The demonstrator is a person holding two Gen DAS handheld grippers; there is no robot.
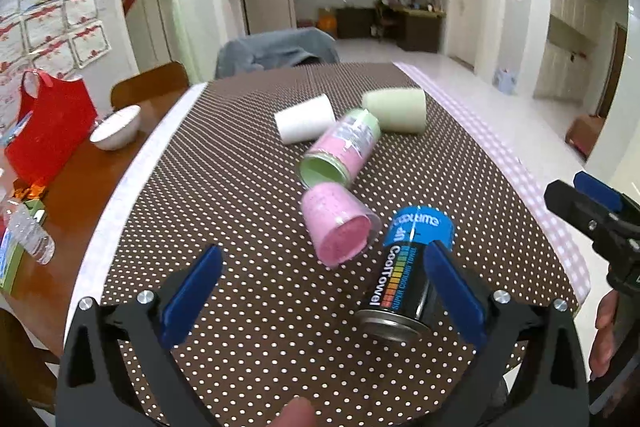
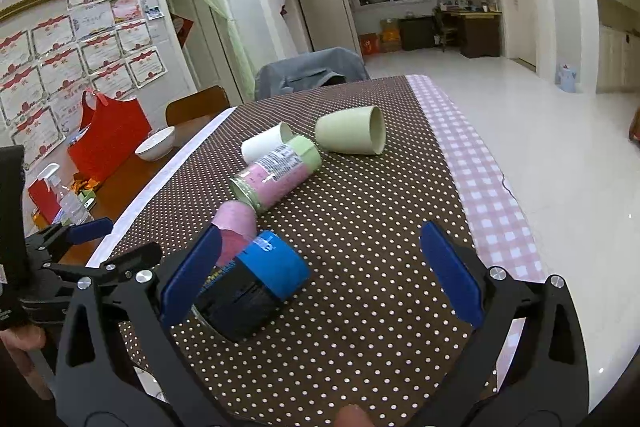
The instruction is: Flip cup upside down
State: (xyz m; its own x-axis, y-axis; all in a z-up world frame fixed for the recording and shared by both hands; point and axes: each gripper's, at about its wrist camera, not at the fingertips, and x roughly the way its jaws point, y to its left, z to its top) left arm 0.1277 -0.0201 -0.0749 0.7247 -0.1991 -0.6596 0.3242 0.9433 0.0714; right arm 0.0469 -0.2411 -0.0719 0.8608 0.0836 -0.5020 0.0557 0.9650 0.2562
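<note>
Three cups lie on their sides on the dotted brown tablecloth (image 1: 240,187): a pink cup (image 1: 338,229) (image 2: 236,227), a white cup (image 1: 306,123) (image 2: 266,145) and a pale green cup (image 1: 398,109) (image 2: 352,131). A pink and green can (image 1: 344,151) (image 2: 278,173) and a black and blue can (image 1: 408,271) (image 2: 256,287) lie among them. My left gripper (image 1: 320,287) is open above the table's near part, just short of the pink cup. My right gripper (image 2: 320,275) is open, with the black can at its left finger (image 2: 192,275). It also shows in the left wrist view (image 1: 588,203).
A white bowl (image 1: 116,129), a red bag (image 1: 48,131) and a plastic bottle (image 1: 30,235) sit on the bare wooden table to the left. A chair with a grey cloth (image 1: 276,51) stands at the far end. The table edge with checked pink cloth (image 2: 480,179) runs along the right.
</note>
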